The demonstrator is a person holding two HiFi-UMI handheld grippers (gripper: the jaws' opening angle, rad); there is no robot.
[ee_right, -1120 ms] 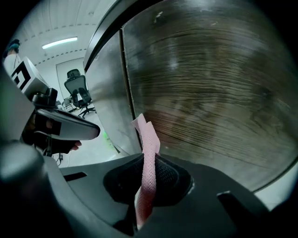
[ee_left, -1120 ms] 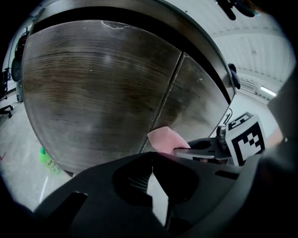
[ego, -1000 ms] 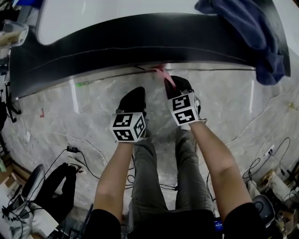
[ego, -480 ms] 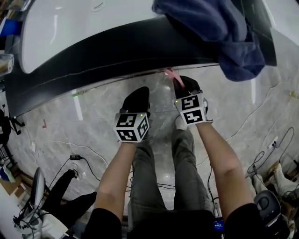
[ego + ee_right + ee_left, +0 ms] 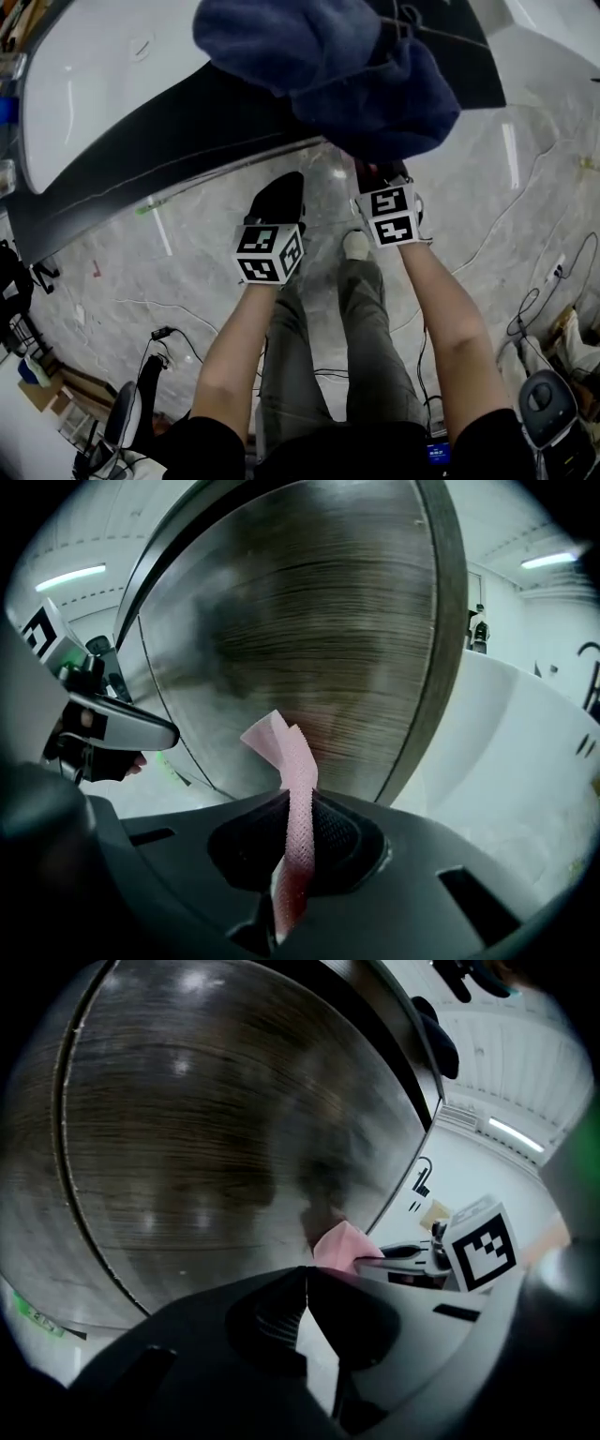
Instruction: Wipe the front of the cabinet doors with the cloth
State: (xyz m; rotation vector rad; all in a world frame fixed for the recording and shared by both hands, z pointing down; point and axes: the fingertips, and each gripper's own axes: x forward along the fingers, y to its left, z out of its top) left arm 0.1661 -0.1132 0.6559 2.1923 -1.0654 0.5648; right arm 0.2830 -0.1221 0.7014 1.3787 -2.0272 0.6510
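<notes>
Your right gripper (image 5: 295, 803) has its jaws pinched on the pink cloth (image 5: 286, 761); a strip of the cloth stands up from between them, its folded tip close in front of the dark cabinet door (image 5: 309, 611), though whether it touches the door cannot be told; your left gripper (image 5: 305, 1274) has its jaws pressed together with nothing between them, and it points at the same door, just left of the cloth; in the head view both grippers sit side by side before the door, low over the marble floor (image 5: 141, 272); a blue fabric (image 5: 347, 66) hangs over the door's top edge from the white countertop (image 5: 94, 84), covering the tip of your right gripper.
</notes>
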